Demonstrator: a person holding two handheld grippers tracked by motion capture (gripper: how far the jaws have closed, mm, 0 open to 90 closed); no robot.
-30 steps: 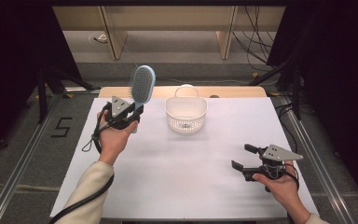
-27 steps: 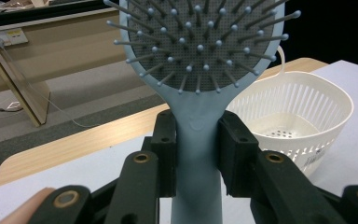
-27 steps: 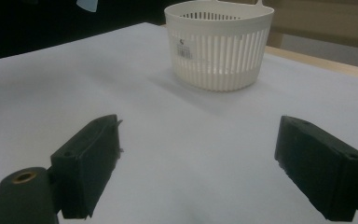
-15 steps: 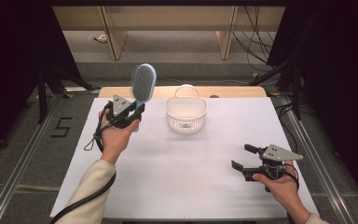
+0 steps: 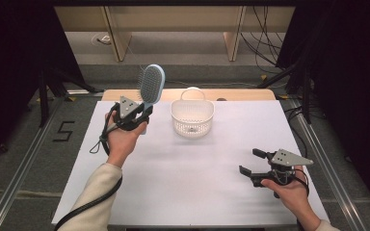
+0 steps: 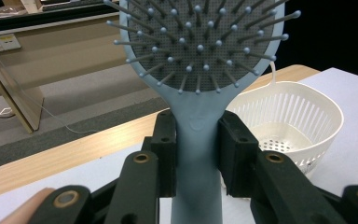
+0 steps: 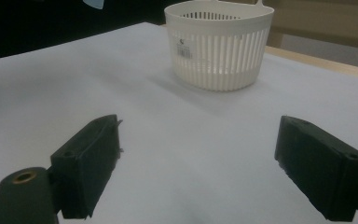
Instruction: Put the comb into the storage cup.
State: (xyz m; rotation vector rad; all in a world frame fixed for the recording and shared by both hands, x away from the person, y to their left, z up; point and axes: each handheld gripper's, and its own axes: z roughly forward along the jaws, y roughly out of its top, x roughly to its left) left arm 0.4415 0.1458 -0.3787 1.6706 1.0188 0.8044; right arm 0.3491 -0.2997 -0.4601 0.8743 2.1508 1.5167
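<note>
Nothing has shifted: left tool (image 5: 142, 114) clamps the pale-blue plastic hairbrush (image 5: 151, 85) upright, left of the white slatted plastic basket (image 5: 192, 118), seemingly its destination; right tool (image 5: 250, 161) rests open on the white counter (image 5: 197, 178).

White basket (image 5: 192, 118) on table (image 5: 183, 187)

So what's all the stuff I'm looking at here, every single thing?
hairbrush: one, light blue with grey bristles, held upright above the table's left side by its handle
basket: one, white slotted plastic, standing on the table toward the far middle
table: one, white top with a wooden far edge
left gripper: one, black, shut on the hairbrush handle, in the person's left hand
right gripper: one, black, jaws open with nothing between them, low over the table's near right, in the person's right hand
</note>
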